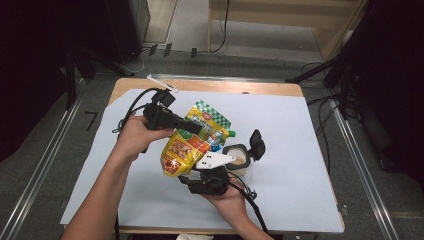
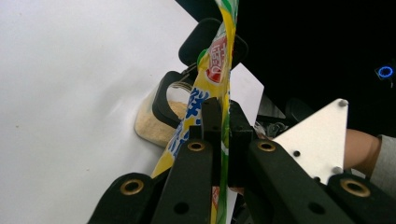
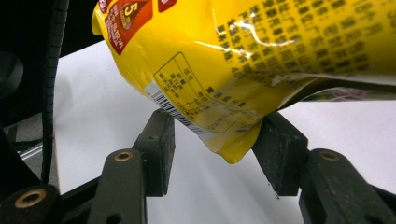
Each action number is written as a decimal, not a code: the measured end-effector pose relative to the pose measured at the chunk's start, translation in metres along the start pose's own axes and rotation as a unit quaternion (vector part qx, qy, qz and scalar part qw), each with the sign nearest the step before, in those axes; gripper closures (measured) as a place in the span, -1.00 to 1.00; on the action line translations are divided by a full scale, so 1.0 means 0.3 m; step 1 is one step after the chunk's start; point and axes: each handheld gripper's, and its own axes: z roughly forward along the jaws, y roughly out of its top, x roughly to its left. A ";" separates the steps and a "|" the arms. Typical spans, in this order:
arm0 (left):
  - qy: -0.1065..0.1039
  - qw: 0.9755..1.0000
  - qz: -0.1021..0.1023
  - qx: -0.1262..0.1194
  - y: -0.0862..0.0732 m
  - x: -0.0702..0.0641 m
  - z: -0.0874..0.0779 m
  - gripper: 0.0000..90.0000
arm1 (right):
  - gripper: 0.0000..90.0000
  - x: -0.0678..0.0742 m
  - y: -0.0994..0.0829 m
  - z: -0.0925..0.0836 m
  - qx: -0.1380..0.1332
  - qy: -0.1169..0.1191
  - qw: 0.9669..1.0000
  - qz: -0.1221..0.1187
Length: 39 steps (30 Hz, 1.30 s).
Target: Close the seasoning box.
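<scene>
Left gripper point(image 1: 192, 126) clamped on edge of yellow glossy plastic food pouch point(image 1: 192, 142), holding it tilted above bench point(image 1: 300, 165). Right gripper point(image 3: 212, 156) jaws apart, pouch's lower corner between them, pads not pressing. Round clear container of beige powder point(image 1: 239, 159) just beside pouch, black flip lid up.

One yellow pouch point(image 1: 192, 140), one open jar point(image 1: 237, 159) of powder, two hand-held grippers, left point(image 1: 199, 129) and right point(image 1: 186, 178), one counter point(image 1: 300, 150).
</scene>
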 end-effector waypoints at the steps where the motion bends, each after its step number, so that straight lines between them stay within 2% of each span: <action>1: 0.000 1.000 0.002 0.000 0.000 -0.001 -0.002 1.00 | 0.14 0.000 0.000 0.001 0.000 -0.001 1.000 -0.001; 17: -0.023 0.999 0.024 -0.024 -0.007 -0.004 -0.059 1.00 | 0.13 -0.002 -0.004 -0.003 -0.005 -0.003 1.000 0.002; 26: -0.025 0.999 0.020 -0.035 -0.012 0.012 -0.083 1.00 | 0.13 0.001 -0.009 0.002 -0.004 -0.002 1.000 0.001; 33: -0.016 0.998 0.012 -0.052 -0.018 0.035 -0.120 1.00 | 0.13 -0.003 -0.013 0.004 0.001 -0.005 1.000 0.002; 39: -0.001 0.997 0.001 -0.077 -0.026 0.068 -0.152 1.00 | 0.13 -0.002 -0.017 0.009 0.008 -0.002 1.000 0.003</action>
